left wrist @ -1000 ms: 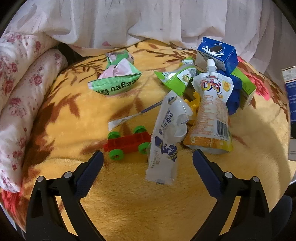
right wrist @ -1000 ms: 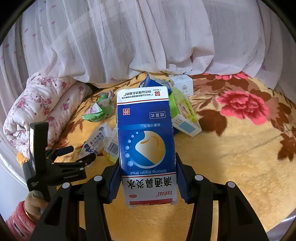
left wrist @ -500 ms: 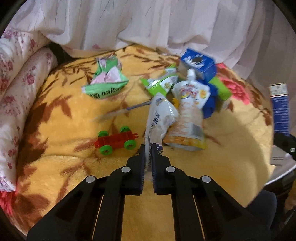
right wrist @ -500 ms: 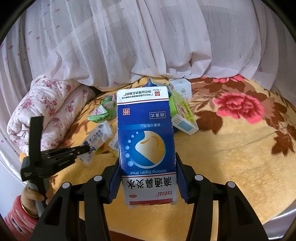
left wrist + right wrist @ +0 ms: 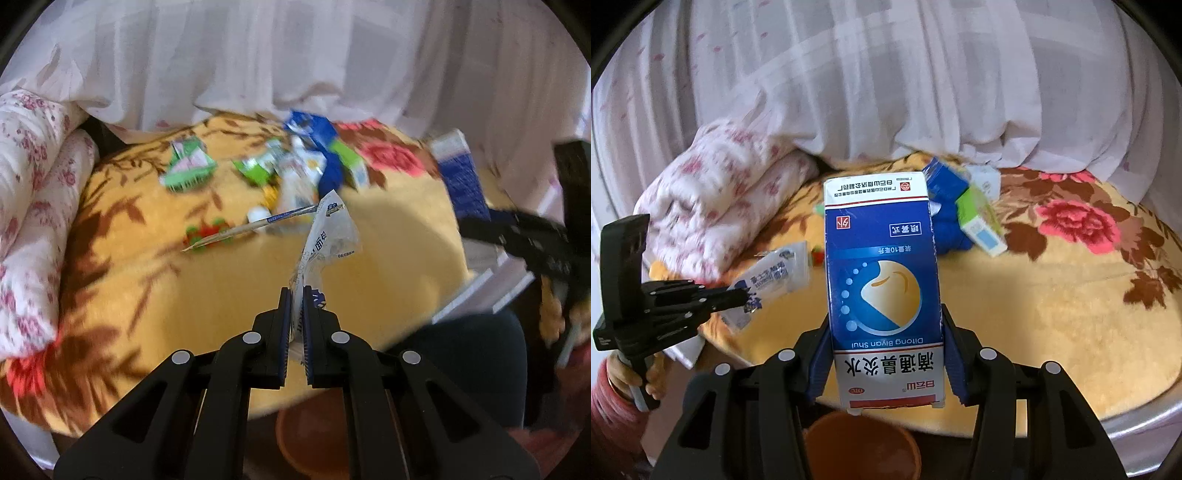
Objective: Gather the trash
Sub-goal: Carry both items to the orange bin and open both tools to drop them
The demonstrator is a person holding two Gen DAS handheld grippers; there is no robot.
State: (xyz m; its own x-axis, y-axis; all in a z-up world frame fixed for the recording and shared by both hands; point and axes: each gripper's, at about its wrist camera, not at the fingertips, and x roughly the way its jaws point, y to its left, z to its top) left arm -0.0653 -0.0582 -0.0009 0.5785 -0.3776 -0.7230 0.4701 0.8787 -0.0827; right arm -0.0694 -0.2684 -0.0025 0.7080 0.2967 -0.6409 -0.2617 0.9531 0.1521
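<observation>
Trash is split between both grippers and the bed. The left gripper (image 5: pixel 294 314) has its jaws pinched tight on a clear plastic wrapper (image 5: pixel 328 240), which stands up out of the fingers, clear of the yellow blanket (image 5: pixel 184 288); the right wrist view catches the same wrapper (image 5: pixel 772 280) sticking out sideways from that gripper at the left edge. A thin straw sleeve (image 5: pixel 251 229) juts left from the wrapper's top. The right gripper (image 5: pixel 884 354) has its jaws clamped on either side of a blue and white box (image 5: pixel 882 284), held upright with its print upside down. Below both grippers, close to the near edge of the bed, sits a brown round bin (image 5: pixel 862 446), open at the top. On the far part of the blanket lies the remaining pile, blurred: a green wrapper (image 5: pixel 188 171), a drink pouch (image 5: pixel 299 177), a dark blue carton (image 5: pixel 310 127) and a green box (image 5: pixel 980 221). A red toy car (image 5: pixel 207 236) with green wheels sits nearer, left of the pile. A floral quilt (image 5: pixel 33 206) lies rolled along the left side.
</observation>
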